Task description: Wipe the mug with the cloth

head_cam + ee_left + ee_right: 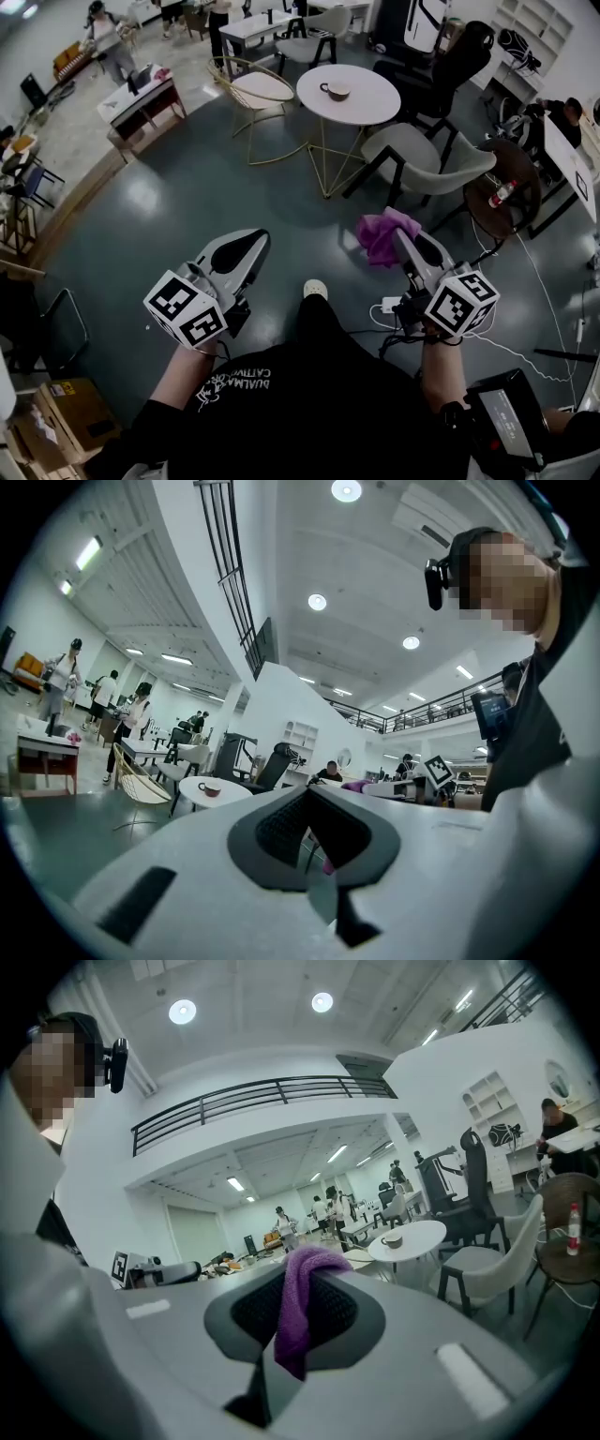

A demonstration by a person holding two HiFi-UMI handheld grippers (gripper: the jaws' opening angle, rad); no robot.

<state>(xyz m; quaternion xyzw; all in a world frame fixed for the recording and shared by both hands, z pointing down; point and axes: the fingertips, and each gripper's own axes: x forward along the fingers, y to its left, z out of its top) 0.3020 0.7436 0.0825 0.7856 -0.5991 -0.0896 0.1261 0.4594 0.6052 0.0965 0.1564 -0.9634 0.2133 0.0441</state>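
Note:
A brown and white mug (336, 90) stands on a round white table (366, 108) some way ahead; the same mug (209, 788) shows small in the left gripper view, and the mug (392, 1239) in the right gripper view. My right gripper (401, 236) is shut on a purple cloth (382, 234), which drapes over its jaws as a hanging fold of cloth (298, 1312). My left gripper (246, 246) is shut with nothing between its jaws. Both grippers are held out level in front of the person, well short of the table.
A gold wire chair (255, 94) and a grey chair (427, 161) flank the round table. A dark side table (502, 187) with a red bottle (502, 193) stands at the right. Cables lie on the floor near a white power strip (390, 305). Desks and people are in the background.

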